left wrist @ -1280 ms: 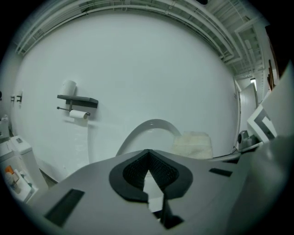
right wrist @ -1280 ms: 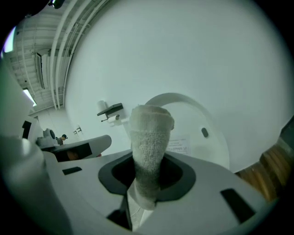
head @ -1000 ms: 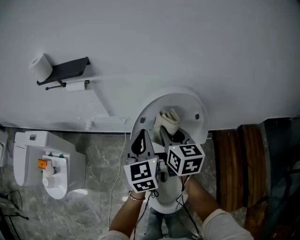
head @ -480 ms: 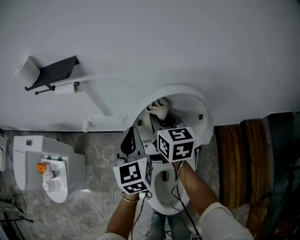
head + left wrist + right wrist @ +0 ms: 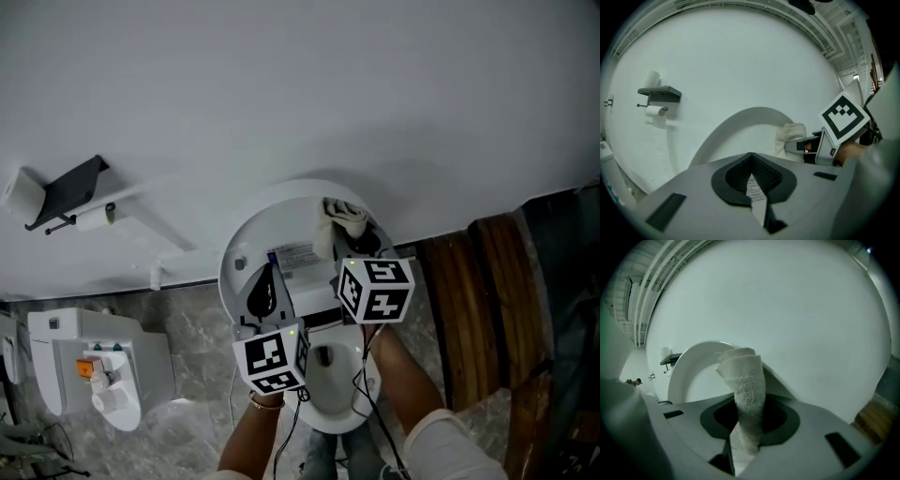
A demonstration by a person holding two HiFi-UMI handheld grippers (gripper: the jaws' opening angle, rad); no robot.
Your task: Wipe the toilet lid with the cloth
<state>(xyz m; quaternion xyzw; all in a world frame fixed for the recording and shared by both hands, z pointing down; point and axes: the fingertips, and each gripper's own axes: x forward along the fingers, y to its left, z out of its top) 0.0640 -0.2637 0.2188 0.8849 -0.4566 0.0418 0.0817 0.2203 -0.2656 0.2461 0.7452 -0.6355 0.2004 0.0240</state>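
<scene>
The white toilet lid (image 5: 272,220) stands raised against the wall. A pale folded cloth (image 5: 343,217) rests on the lid's upper right part, with my right gripper (image 5: 360,246) shut on it. In the right gripper view the cloth (image 5: 746,394) sticks up from between the jaws, in front of the lid (image 5: 691,373). My left gripper (image 5: 263,286) is shut and holds nothing; it points at the lid's lower left, near a printed label (image 5: 298,255). The left gripper view shows the lid (image 5: 740,136), the cloth (image 5: 790,137) and the right gripper's marker cube (image 5: 843,118).
A dark shelf (image 5: 67,191) with a paper roll (image 5: 19,187) hangs on the wall at left. A white unit (image 5: 94,361) stands on the marble floor (image 5: 192,328). Wooden boards (image 5: 473,300) stand at right. The toilet bowl (image 5: 333,398) lies below my hands.
The right gripper has carried the cloth rightward across the top of the lid. The left gripper has come in from the lid's left edge to its lower left face.
</scene>
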